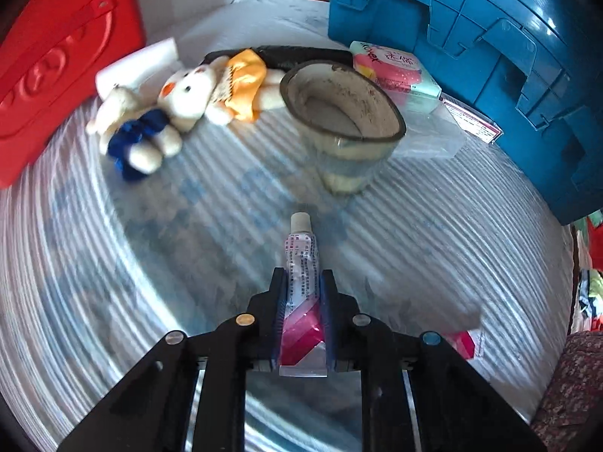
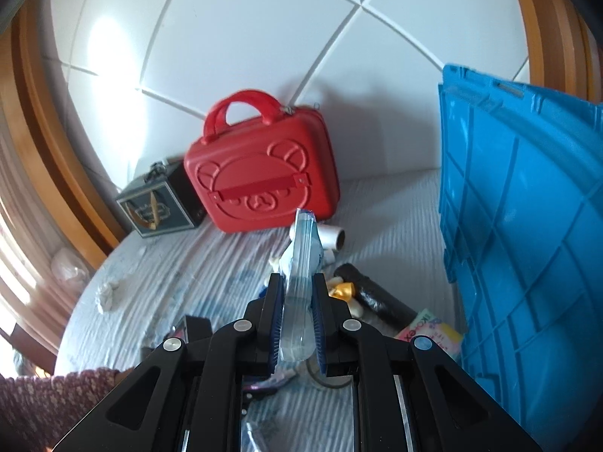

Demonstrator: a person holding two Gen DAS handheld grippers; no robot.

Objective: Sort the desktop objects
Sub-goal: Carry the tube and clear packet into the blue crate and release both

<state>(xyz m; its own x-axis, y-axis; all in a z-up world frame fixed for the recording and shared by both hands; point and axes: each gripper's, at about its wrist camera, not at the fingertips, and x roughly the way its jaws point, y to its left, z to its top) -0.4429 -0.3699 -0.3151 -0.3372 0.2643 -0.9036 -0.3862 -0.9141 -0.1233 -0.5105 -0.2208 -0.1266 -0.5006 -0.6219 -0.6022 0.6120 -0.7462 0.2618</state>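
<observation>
**Both grippers loaded, table crowded at back**

Left wrist view: Open striped tabletop (image 1: pixel 150 263) near and to the left; clutter packed toward far edge. Blue crate (image 1: pixel 490 56) walls off the right side, red case (image 1: pixel 56 56) the far left. Between them: two plush bears (image 1: pixel 177 109), dirty cup (image 1: pixel 343 120) upright, pink tissue pack (image 1: pixel 395 71) touching crate, black roll (image 1: pixel 301 54) behind the bears. Left gripper (image 1: pixel 301 282) pointing steeply down at the tabletop, jaws clamped on small pink-and-white tube (image 1: pixel 301 263), cap end forward, just short of the cup.

Right wrist view: Right gripper (image 2: pixel 297 286) raised above tabletop (image 2: pixel 169 275), tilted moderately down, clamped on a clear flat plastic item (image 2: pixel 301 256) held edge-on; exact kind can't tell. Blue crate (image 2: pixel 527 226) close on right, tall. Red case (image 2: pixel 264 173) upright vs. tiled wall (image 2: pixel 264 37), dark box (image 2: pixel 162 203) touching its left. Wood frame (image 2: pixel 45 132) bounds left. Floral sleeve (image 2: pixel 49 403) at bottom left.
</observation>
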